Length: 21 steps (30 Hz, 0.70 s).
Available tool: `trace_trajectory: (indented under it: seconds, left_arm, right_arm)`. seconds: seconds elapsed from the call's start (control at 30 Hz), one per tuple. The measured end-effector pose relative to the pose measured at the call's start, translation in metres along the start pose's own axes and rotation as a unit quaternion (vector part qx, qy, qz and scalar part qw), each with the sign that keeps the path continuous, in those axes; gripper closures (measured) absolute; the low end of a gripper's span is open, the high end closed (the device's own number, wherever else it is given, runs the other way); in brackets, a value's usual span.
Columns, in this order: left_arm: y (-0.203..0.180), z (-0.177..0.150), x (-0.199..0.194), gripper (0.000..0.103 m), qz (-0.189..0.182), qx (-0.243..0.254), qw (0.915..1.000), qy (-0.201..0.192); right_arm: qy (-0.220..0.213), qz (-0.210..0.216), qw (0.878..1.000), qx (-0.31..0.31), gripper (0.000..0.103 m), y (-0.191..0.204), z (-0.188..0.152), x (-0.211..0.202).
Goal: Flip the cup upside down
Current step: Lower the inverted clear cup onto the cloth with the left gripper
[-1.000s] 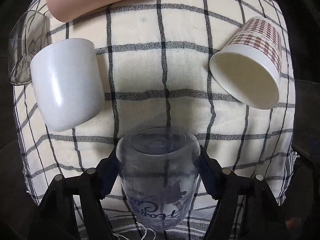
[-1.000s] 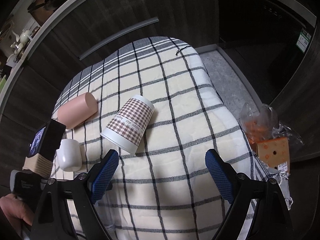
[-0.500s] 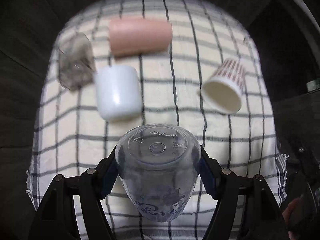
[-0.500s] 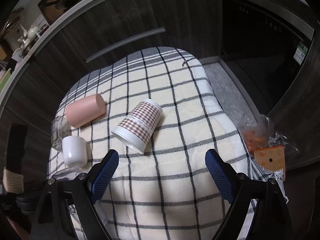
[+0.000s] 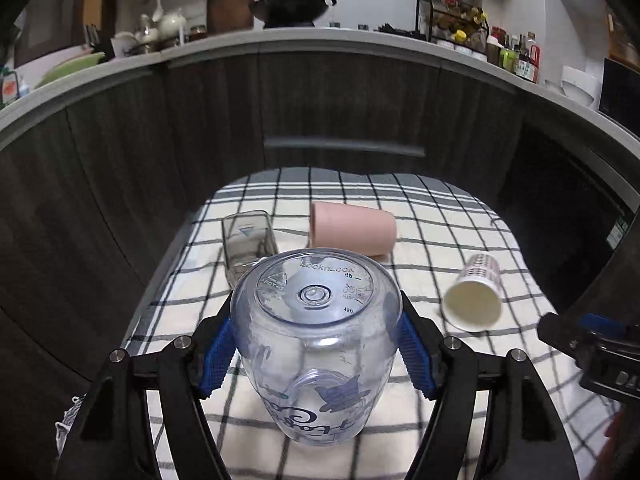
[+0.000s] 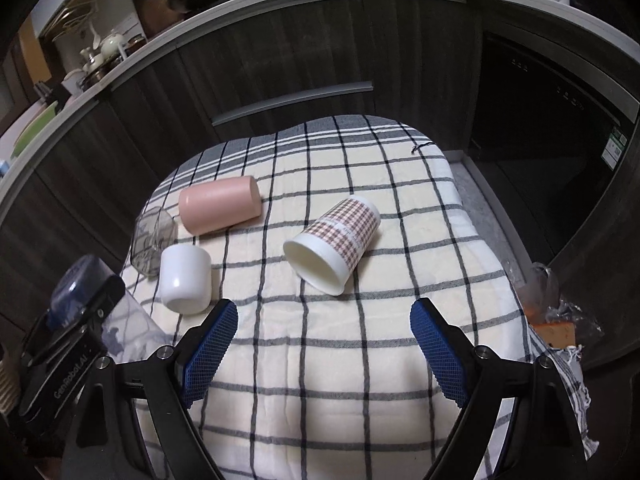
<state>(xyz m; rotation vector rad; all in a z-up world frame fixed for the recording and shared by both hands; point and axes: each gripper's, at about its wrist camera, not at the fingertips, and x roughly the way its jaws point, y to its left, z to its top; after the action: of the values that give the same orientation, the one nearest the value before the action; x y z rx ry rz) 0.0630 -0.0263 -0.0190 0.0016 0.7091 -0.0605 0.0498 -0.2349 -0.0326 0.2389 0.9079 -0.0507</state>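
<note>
We hold the clear cup (image 5: 316, 344) base-forward over the near left of the cloth (image 5: 432, 240).
Our left gripper (image 5: 316, 346) clamps its belly; it looks light, stiff and slick, so we judge the widest part grips best. Our right gripper (image 6: 324, 354) hangs wide, holding nothing.

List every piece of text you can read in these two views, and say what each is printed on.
"LocknLock": moulded on the base of the clear plastic cup held in the left claw.
"GenRobot.AI": on the left claw's black body, seen from the right wrist view.
Cup's blue script and small base markings: unreadable.
Label on the checked paper cup: too small.
Green sticker on the dark cabinet: too small.
</note>
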Motion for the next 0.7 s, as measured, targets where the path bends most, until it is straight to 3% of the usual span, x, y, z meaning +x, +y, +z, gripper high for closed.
trace_trajectory:
  seconds: [0.27, 0.43, 0.7]
  left_arm:
    - [0.009, -0.026, 0.007, 0.032, -0.007, -0.012, 0.9987, -0.049]
    - [0.007, -0.040, 0.018, 0.032, -0.005, -0.013, 0.9995, -0.028]
    - [0.002, -0.046, 0.012, 0.032, -0.002, -0.005, 0.9995, -0.030]
  right_arm:
    - [0.009, -0.004, 1.000, -0.020, 0.015, 0.012, -0.016, 0.002]
    - [0.017, -0.005, 1.000, -0.023, 0.015, 0.014, -0.019, 0.004]
    - [0.020, -0.004, 1.000, -0.016, 0.015, 0.011, -0.018, 0.003]
